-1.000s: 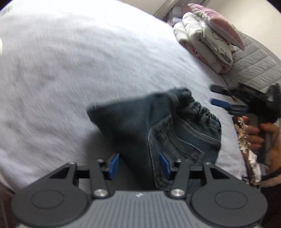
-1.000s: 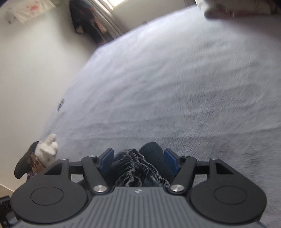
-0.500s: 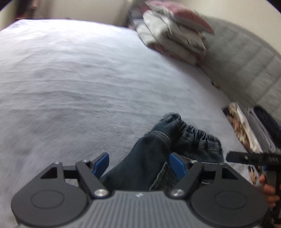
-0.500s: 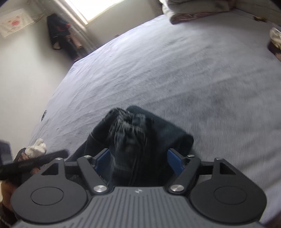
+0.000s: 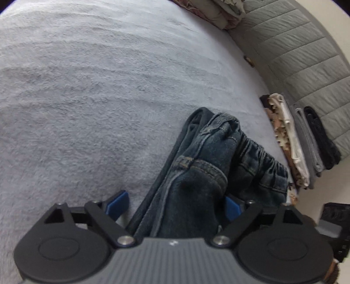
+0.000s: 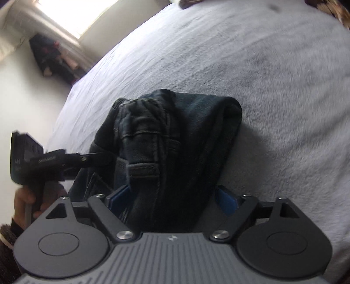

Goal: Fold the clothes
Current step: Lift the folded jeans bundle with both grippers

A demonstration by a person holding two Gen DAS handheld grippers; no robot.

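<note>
1 grey fleece bed cover (image 5: 91, 91), quilted headboard (image 5: 306, 50), window (image 6: 65, 15) w/ daylight

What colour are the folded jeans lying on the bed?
Dark blue denim jeans, with lighter faded seams and an elastic gathered waistband; the left wrist view shows them best.

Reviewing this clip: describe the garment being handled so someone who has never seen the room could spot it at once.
On the wide pale grey fleece bed cover, look to the side by the quilted grey headboard, next to the row of small folded clothes. The garment is the bundled dark blue denim jeans. Their gathered elastic waistband and stitched seams set them apart from the flat, neatly folded neighbours.
</note>
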